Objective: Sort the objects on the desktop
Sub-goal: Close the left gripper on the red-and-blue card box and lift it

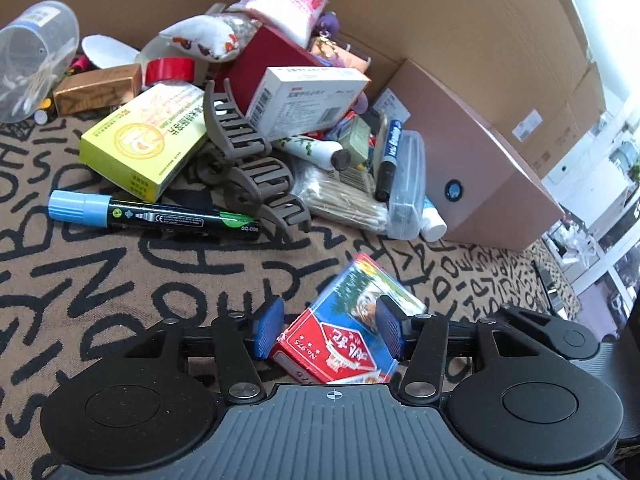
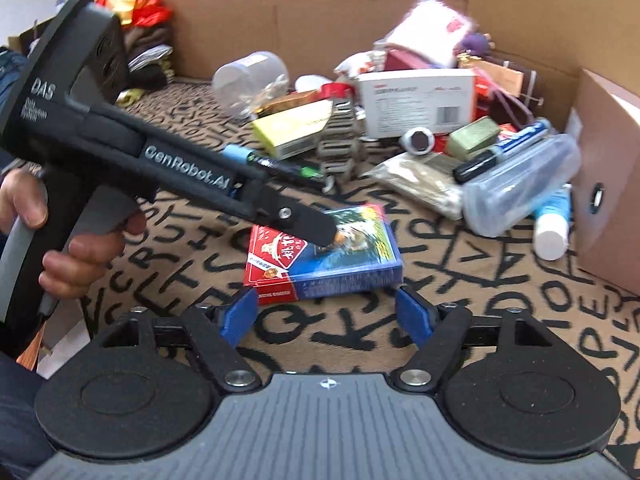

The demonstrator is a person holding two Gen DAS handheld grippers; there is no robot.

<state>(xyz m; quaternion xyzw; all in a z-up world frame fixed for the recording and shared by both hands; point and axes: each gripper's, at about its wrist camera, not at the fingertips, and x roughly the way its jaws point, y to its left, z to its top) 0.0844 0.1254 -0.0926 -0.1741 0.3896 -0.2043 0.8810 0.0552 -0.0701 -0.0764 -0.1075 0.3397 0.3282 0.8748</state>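
Observation:
A red and blue playing-card box [image 1: 344, 332] lies on the lettered cloth [image 1: 120, 280]. My left gripper [image 1: 329, 328] straddles it. Its left blue pad stands beside the box's red corner, and its right pad sits over the box's picture face. In the right wrist view the box [image 2: 320, 264] lies flat, with one black finger [image 2: 316, 222] of the left gripper resting on its top; the other finger is hidden. I see no squeeze on the box. My right gripper [image 2: 326, 316] stands open just in front of the box, with nothing between its pads.
Behind the box is a heap: a black marker with a blue cap [image 1: 152, 216], a brown hair claw [image 1: 248, 152], a yellow carton [image 1: 144, 140], a white medicine carton [image 1: 304, 100] and a clear case [image 2: 520, 188]. A pink box [image 1: 480, 160] stands right. Cardboard walls close the back. A hand [image 2: 80, 248] holds the left tool.

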